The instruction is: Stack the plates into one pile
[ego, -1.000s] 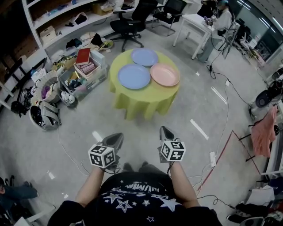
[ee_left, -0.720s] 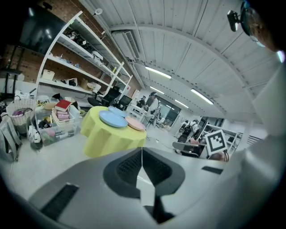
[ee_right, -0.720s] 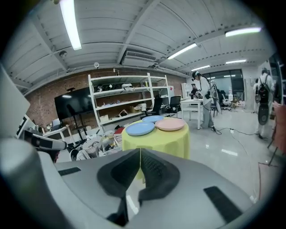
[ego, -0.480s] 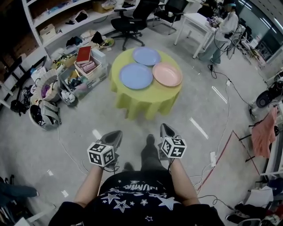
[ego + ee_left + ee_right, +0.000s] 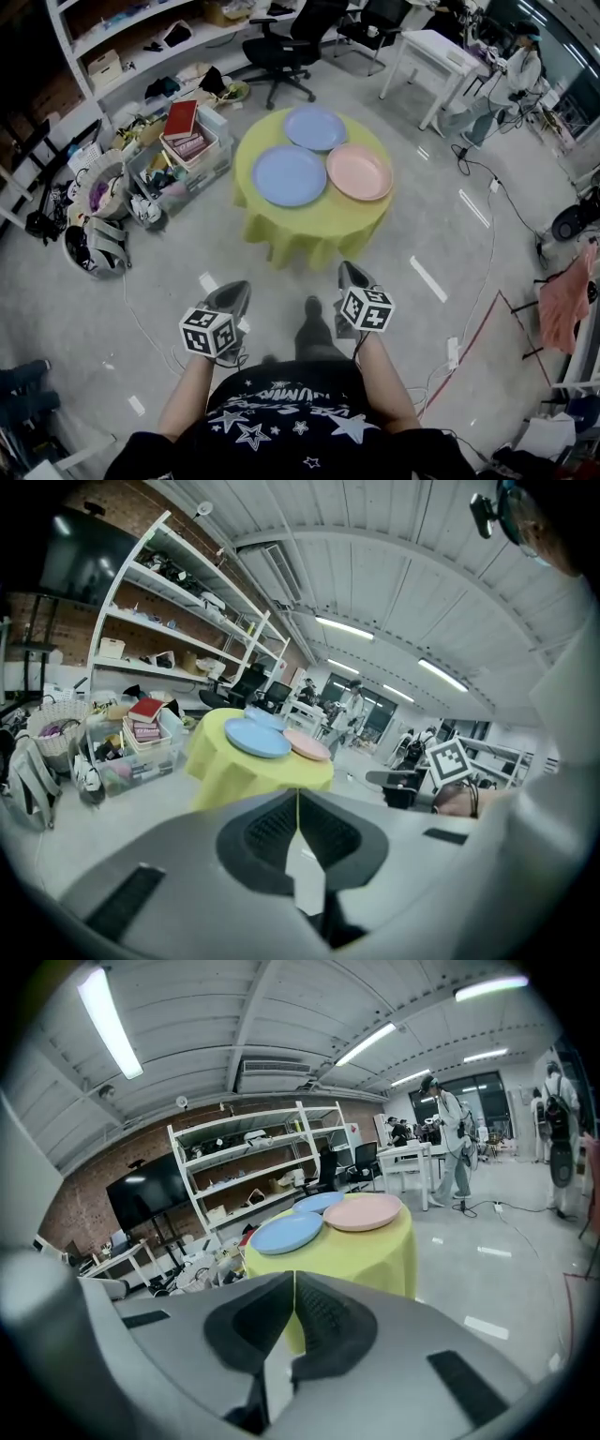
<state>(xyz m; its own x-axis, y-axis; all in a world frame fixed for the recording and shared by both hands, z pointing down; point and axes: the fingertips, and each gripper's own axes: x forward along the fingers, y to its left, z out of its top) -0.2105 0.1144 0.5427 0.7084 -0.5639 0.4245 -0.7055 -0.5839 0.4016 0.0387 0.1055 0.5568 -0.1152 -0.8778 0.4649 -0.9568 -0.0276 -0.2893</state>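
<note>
Grey polished floor (image 5: 450,225) fills most of the head view, and a small round bench (image 5: 309,220) draped in a yellow-green cloth stands well ahead of the person. Three plates lie flat on it, each separate, none stacked: a near blue plate (image 5: 290,175) on the left, a far blue plate (image 5: 316,127) toward the back edge, and a pink plate (image 5: 360,172) on the right. All are round and shallow with a raised rim, matte and plain. Their rims crowd close together; whether they touch cannot be told. The pink plate reaches nearly to the bench's right edge, and the cloth falls in folds over the rim all round.

Both tools are held low, well short of the bench. The left gripper (image 5: 236,291) has its fingers pressed together on nothing, and the right gripper (image 5: 349,274) likewise has its fingers together, empty.

Bare floor lies between the person and the bench. A clear crate (image 5: 178,155) of books and clutter sits just beside the bench's left side, a black office chair (image 5: 281,47) behind it, and cables (image 5: 487,244) trail across the floor on the right
</note>
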